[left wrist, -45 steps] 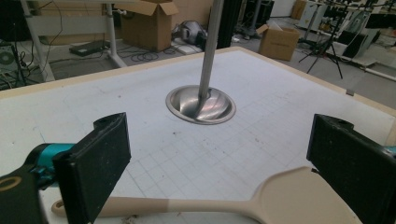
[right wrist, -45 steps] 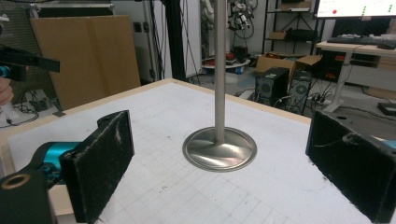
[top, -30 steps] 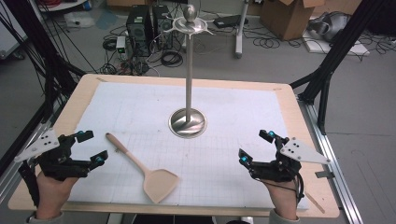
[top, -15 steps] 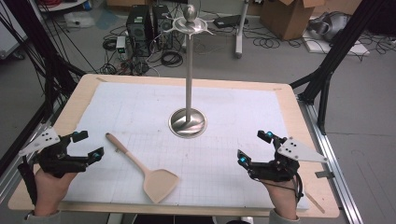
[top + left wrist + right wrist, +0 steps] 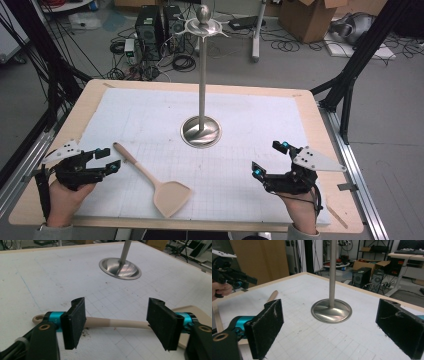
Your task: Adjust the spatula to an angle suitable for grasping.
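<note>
**A:** Your left gripper (image 5: 102, 161) is coming down by the spatula (image 5: 152, 178), which is lying flat on the white mat (image 5: 250, 130) on the bench (image 5: 90, 95). Its jaws have just been closing a bit. They are spread, with the handle (image 5: 115, 323) lying just past them and nothing pinched.

**B:** So how are you getting a good hold?

**A:** You are aiming for the thin handle, not the wide flat end. Go low so both pads reach the sides, then squeeze slowly.

**B:** And the other hand?

**A:** Your right gripper (image 5: 270, 159) is waiting near the front right of the mat, jaws spread wide, holding nothing.

**B:** Any bowls or boxes to fill?

**A:** No. The tall metal stand (image 5: 201, 100) is sitting in the middle, and I am seeing nothing hanging on it.
</note>
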The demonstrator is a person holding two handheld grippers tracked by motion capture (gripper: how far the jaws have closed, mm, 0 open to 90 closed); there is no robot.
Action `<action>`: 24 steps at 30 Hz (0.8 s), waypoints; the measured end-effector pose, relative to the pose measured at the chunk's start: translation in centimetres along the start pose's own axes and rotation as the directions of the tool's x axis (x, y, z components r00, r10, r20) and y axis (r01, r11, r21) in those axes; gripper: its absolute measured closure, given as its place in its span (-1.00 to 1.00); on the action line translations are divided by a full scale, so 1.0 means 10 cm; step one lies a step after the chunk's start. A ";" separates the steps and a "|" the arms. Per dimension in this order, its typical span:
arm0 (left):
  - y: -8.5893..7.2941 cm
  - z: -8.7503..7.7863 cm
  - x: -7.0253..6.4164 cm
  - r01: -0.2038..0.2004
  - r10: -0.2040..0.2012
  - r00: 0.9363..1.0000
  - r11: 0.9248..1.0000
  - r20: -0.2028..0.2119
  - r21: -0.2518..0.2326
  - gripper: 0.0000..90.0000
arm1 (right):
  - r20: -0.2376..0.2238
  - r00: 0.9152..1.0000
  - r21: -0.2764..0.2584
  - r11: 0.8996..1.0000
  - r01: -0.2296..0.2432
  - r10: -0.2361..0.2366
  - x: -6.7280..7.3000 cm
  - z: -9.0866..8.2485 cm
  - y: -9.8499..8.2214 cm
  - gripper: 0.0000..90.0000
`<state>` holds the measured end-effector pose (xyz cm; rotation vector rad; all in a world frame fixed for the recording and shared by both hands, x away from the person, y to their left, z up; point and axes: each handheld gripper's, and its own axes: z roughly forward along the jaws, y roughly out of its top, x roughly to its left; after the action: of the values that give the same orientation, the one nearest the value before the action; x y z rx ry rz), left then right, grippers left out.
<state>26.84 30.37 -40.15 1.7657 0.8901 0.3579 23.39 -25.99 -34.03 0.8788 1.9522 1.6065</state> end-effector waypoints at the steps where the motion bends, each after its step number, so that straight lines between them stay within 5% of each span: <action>1: 0.00 0.00 0.00 0.000 0.000 1.000 1.000 0.000 0.000 -0.18 | 0.000 1.000 0.000 1.000 0.000 0.000 0.00 0.00 0.00 -0.85; 12: -0.09 0.12 0.02 0.019 -0.021 1.000 0.997 0.023 0.069 0.22 | -0.004 1.000 -0.004 1.000 0.002 -0.002 0.01 -0.02 0.00 -0.85; 16: -0.11 0.14 0.04 0.029 -0.029 1.000 0.996 0.010 0.079 0.39 | -0.004 1.000 -0.005 1.000 -0.003 0.003 0.00 -0.03 0.00 -0.85; 19: -0.17 0.18 0.11 0.087 -0.083 0.996 0.988 -0.031 0.126 0.39 | 0.003 1.000 -0.003 1.000 0.003 -0.003 -0.01 -0.02 0.00 -0.85; 24: -0.21 0.21 0.16 0.088 -0.082 0.996 0.986 -0.047 0.142 0.70 | 0.002 1.000 0.005 1.000 0.011 -0.011 0.01 -0.01 0.00 -0.85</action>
<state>28.36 30.37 -43.14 1.8505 1.0394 0.2810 23.27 -26.00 -33.98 0.8698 1.9570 1.5949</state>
